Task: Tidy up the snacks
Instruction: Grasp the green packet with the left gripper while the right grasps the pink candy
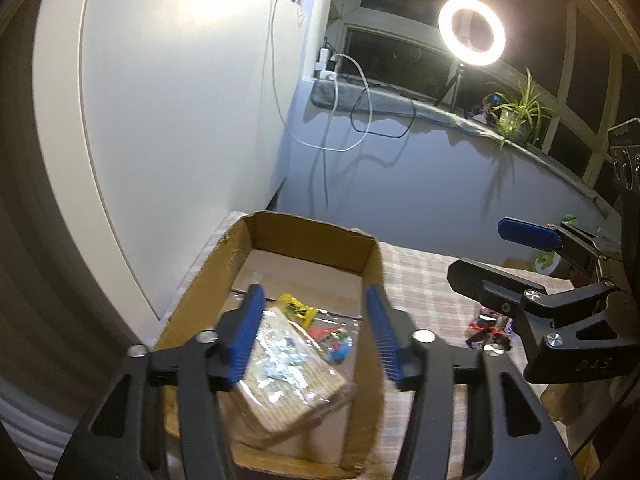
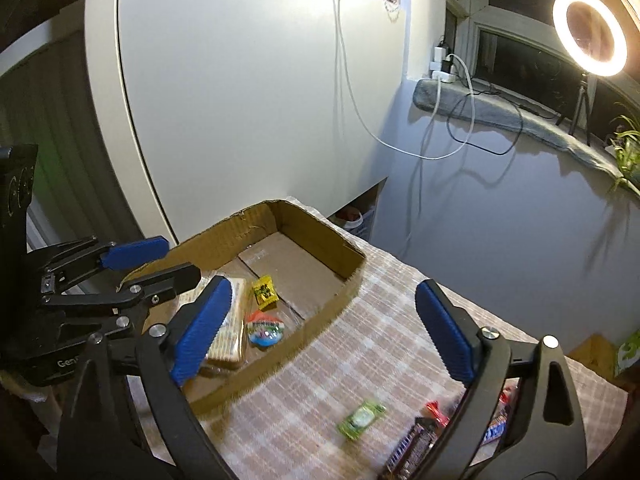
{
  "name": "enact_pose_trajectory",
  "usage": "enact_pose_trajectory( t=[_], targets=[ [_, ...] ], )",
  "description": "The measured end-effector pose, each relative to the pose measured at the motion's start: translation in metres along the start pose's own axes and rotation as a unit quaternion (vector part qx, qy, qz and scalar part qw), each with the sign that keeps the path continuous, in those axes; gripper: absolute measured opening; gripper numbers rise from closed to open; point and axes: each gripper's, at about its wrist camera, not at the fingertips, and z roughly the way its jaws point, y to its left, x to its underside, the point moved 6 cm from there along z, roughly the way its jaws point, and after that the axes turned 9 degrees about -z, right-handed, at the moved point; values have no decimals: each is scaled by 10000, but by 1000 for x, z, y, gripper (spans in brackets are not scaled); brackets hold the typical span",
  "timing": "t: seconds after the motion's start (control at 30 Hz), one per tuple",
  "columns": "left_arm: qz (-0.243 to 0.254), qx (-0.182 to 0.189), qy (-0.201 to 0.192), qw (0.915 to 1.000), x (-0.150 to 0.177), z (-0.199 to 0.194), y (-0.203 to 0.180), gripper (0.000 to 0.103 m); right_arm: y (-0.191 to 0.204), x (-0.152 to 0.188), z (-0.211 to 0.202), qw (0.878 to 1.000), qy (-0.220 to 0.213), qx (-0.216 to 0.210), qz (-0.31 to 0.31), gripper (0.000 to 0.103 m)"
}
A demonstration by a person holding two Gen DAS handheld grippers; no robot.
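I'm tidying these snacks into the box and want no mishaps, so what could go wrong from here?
The cardboard box has low walls, so the left tool, open over the cracker pack, might catch one. The small green packet lies flat on the tablecloth, hard to pinch. The right tool is close and could bump the left one.

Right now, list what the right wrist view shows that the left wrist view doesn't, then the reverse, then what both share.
Right wrist only: a green packet and chocolate bars lying on the checked cloth, outside the box.

Left wrist only: the potted plant in full on the sill.

Both: the cardboard box holding the cracker pack, yellow candy and round colourful sweet; the ring light; both grippers, left gripper and right gripper, open and empty.
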Motion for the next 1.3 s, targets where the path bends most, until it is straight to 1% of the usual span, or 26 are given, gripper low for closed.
enact_pose_trajectory(
  t=[0.1,0.17,0.27,0.47,0.6,0.7,0.73,0.77,0.9,0.93,0.97,1.03,1.07,1.13,1.27,1.3],
  targets=[
    [46,70,-8,10000,3,-3,-9,58,-8,8,-15,9999,-24,94,40,99],
    [74,139,-5,9999,7,-4,-16,61,-15,15,-26,9999,-40,130,84,99],
    [121,234,43,9996,13,-3,-26,61,-27,30,-43,9997,-30,175,187,100],
    [267,450,206,9984,33,2,-50,61,-54,68,-78,9984,18,287,487,100],
    [462,627,356,9963,47,4,-68,61,-62,96,-94,9979,121,258,583,100],
    [616,854,546,9929,60,6,-82,61,-61,119,-101,9975,240,158,643,100],
    [677,941,651,9911,65,9,-88,59,-61,129,-102,9972,304,113,673,100],
    [749,1016,767,9890,71,12,-93,54,-59,138,-103,9969,360,69,698,100],
    [1039,1240,1205,9795,96,21,-113,42,-52,168,-100,9956,632,-75,684,99],
    [1149,1280,1311,9763,103,24,-119,39,-49,177,-98,9951,706,-132,675,96],
    [1256,1307,1401,9734,109,26,-125,37,-47,182,-96,9946,767,-186,669,93],
    [1444,1390,1570,9671,120,29,-135,35,-43,198,-89,9922,984,-393,651,78],
    [1543,1425,1664,9634,126,32,-140,32,-40,202,-86,9914,1054,-444,634,75],
    [1702,1443,1800,9580,135,37,-148,31,-35,212,-80,9899,1188,-546,552,64],
    [1887,1477,2049,9490,145,51,-157,31,-32,221,-70,9884,1276,-657,504,60],
    [1925,1497,2118,9464,147,55,-158,31,-33,222,-68,9877,1296,-696,523,55]
  ],
)
